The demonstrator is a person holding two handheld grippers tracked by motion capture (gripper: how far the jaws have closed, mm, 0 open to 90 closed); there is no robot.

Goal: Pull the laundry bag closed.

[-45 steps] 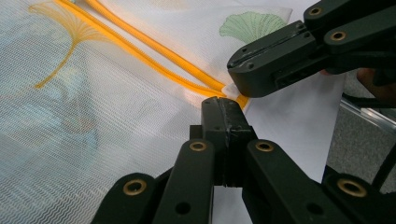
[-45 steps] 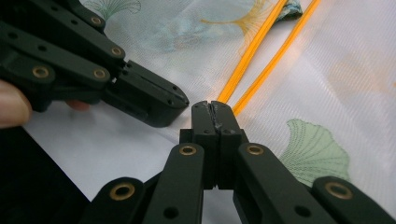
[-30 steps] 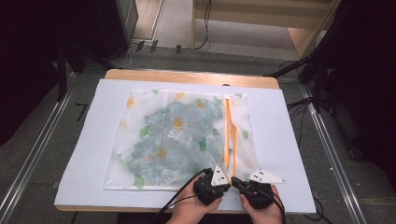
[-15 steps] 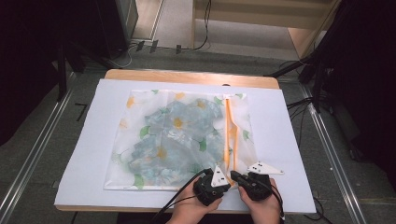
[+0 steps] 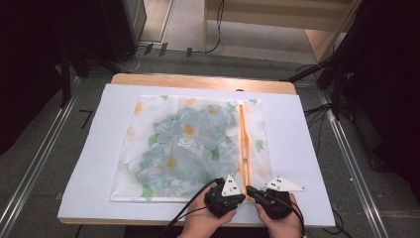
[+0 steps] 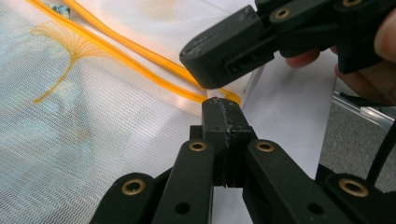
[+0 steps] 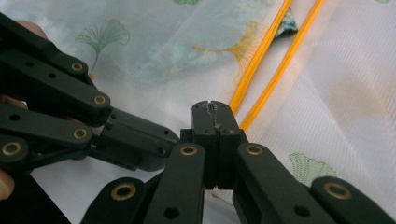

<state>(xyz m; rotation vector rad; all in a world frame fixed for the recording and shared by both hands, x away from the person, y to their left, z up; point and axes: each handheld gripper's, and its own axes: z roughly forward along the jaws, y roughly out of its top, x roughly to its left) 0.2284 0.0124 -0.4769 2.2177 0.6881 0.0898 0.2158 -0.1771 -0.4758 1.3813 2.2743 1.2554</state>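
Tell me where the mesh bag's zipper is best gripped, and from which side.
Probably at its near end, where the orange zipper stops by the bag's front edge. Come in low from the person's side: the bag lies flat and the zipper runs away from that edge. Both shut tongs, left and right, sit there.

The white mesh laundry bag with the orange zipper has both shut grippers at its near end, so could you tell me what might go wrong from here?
1. The left gripper and right gripper meet shut at the near end of the orange zipper; they could knock each other.
2. Whether either pinches the zipper end cannot be told, so a pull may slip.
3. The white mesh laundry bag lies loose on the white sheet; tugging may drag or bunch it.
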